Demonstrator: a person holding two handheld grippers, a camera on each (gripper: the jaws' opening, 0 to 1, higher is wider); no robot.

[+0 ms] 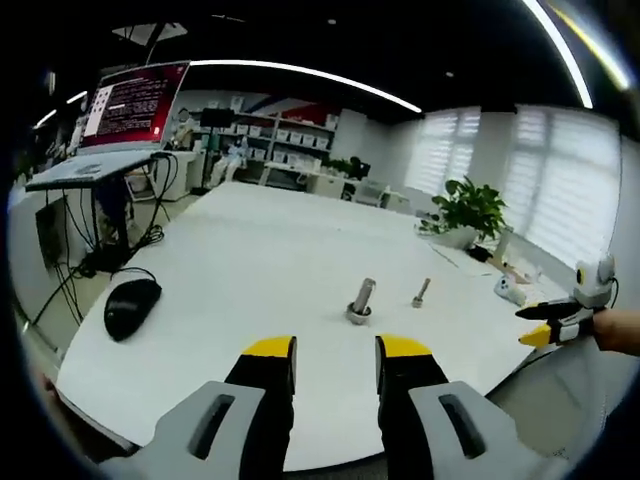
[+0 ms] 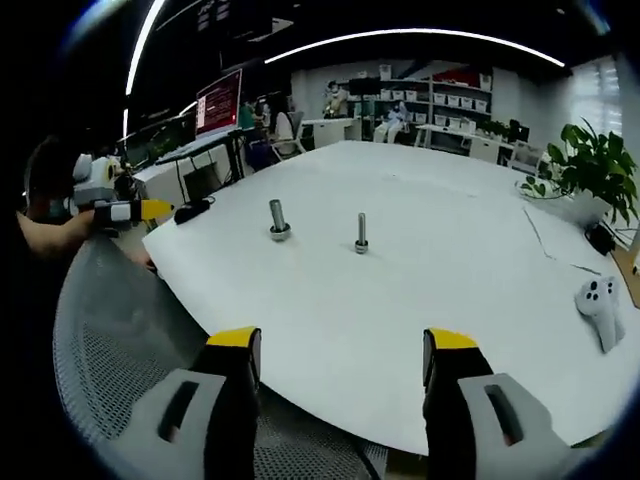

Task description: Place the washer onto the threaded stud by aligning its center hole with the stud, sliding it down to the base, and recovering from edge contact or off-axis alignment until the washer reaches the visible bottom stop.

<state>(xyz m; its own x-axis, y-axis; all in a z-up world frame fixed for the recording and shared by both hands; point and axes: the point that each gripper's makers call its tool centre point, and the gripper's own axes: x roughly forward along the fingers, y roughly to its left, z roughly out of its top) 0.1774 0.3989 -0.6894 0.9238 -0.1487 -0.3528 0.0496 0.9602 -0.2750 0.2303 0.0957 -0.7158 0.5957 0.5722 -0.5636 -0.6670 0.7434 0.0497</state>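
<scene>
Both grippers hang over the near edge of a white table (image 1: 260,250), well back from the work. The left gripper (image 1: 336,362) has its jaws parted and holds nothing; the right gripper (image 2: 342,355) is likewise spread wide and empty. On the tabletop stand two upright pieces, apart from each other: a thick stud (image 1: 361,300) with a washer (image 1: 358,316) resting around its base, and a thinner bolt (image 1: 421,293) beside it. A black mouse (image 1: 131,305) lies near the table's left edge, a plant (image 1: 468,208) sits at the far right, and a white controller (image 2: 602,308) rests near the right edge.
</scene>
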